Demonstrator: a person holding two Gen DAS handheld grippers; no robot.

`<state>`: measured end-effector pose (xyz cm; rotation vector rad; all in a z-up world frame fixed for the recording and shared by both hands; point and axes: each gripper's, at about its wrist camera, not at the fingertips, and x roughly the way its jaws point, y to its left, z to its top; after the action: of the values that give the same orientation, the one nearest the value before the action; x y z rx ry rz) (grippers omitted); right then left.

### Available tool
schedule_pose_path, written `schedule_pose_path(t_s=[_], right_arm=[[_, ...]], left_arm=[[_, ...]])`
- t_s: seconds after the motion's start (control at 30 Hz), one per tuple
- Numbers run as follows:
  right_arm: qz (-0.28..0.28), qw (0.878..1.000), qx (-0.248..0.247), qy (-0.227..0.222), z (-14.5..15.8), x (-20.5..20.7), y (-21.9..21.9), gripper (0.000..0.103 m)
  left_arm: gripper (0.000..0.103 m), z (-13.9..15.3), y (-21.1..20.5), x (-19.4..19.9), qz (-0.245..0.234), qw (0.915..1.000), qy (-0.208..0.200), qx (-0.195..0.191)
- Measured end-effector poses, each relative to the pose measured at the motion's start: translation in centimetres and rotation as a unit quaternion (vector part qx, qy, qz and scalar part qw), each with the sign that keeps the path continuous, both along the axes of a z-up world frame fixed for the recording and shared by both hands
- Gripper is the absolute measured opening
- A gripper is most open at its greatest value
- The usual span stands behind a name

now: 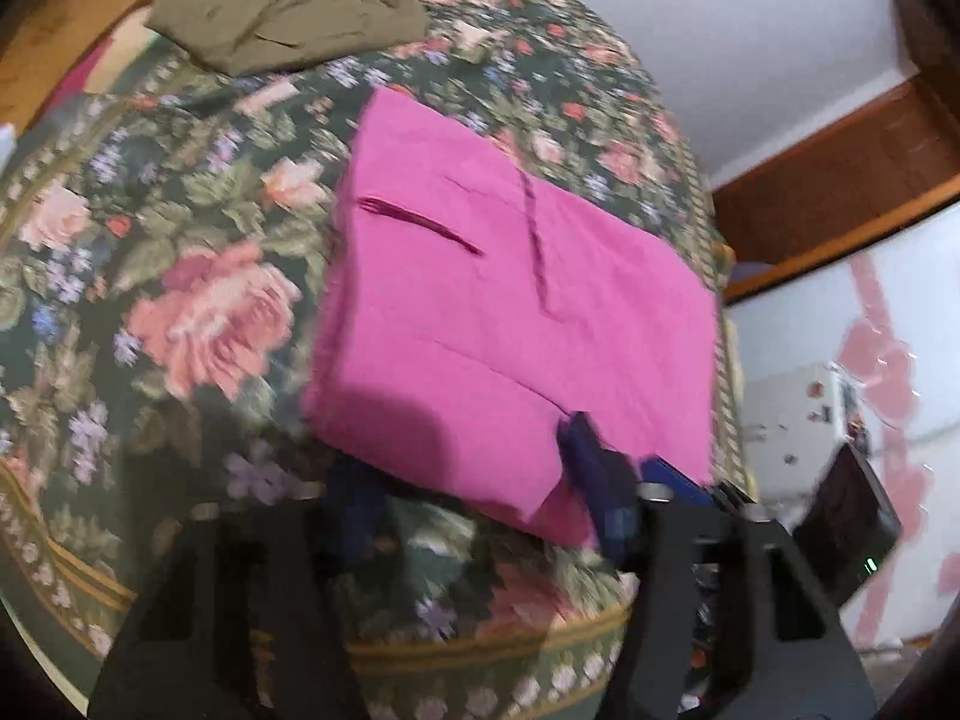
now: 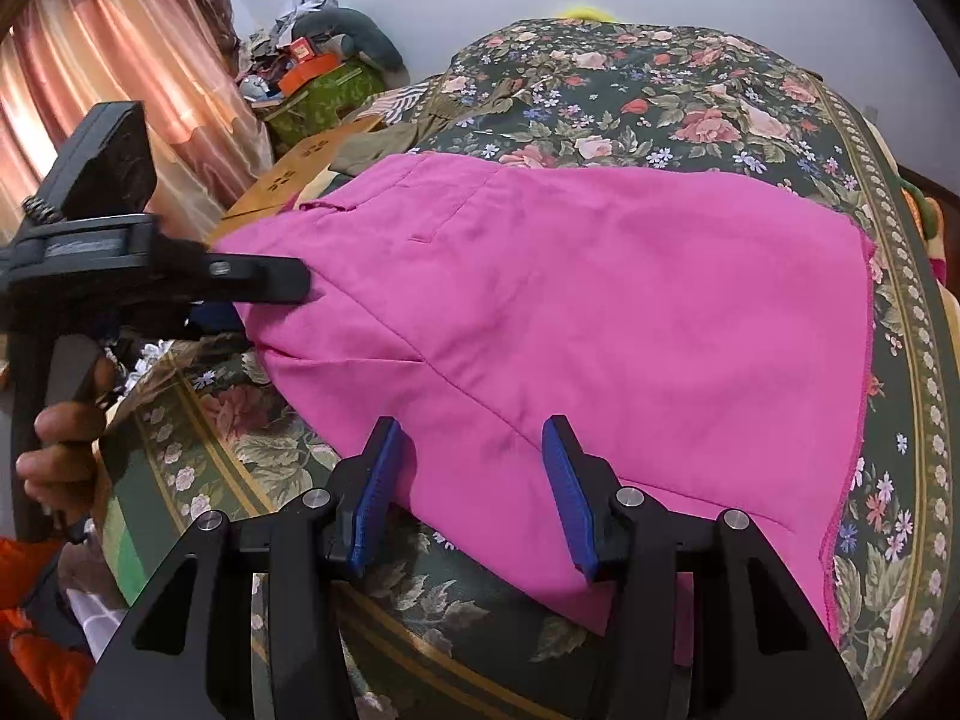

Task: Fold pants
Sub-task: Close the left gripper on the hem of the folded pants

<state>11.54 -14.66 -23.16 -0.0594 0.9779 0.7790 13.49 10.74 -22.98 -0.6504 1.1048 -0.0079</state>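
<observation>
Pants (image 2: pixel 600 312): solid magenta-pink, seams and pocket slit a shade darker, frayed hem edge deeper pink

Bedspread (image 1: pixel 180 276): dark green ground, woven floral pattern of large salmon-pink roses, small lilac and blue flowers, sage leaves; border band of cream rosettes between mustard-gold stripes

Second garment (image 1: pixel 282 15) at far end of bed: plain olive-khaki

Right gripper (image 2: pixel 474 492): black frame, silver screw heads, royal-blue ribbed pads (image 2: pixel 378 486)

Left gripper (image 1: pixel 480 498): black body, pads navy-blue, blurred

Curtain (image 2: pixel 120 54): salmon-pink, sheeny vertical folds

Wall (image 1: pixel 750 30): pale lavender-white; wood trim (image 1: pixel 840 180) reddish brown

Clutter pile (image 2: pixel 318 69): orange, grey, green print
</observation>
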Motion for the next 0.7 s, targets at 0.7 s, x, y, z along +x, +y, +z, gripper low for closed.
schedule_pose_path(t_s=[0.7], right_arm=[[0.016, 1.0, -0.014, 0.007, 0.5, -0.4, 2.4, 0.042]], left_arm=[[0.025, 3.5, 4.9, -5.9, 0.06, 0.9676, -0.053, 0.239]])
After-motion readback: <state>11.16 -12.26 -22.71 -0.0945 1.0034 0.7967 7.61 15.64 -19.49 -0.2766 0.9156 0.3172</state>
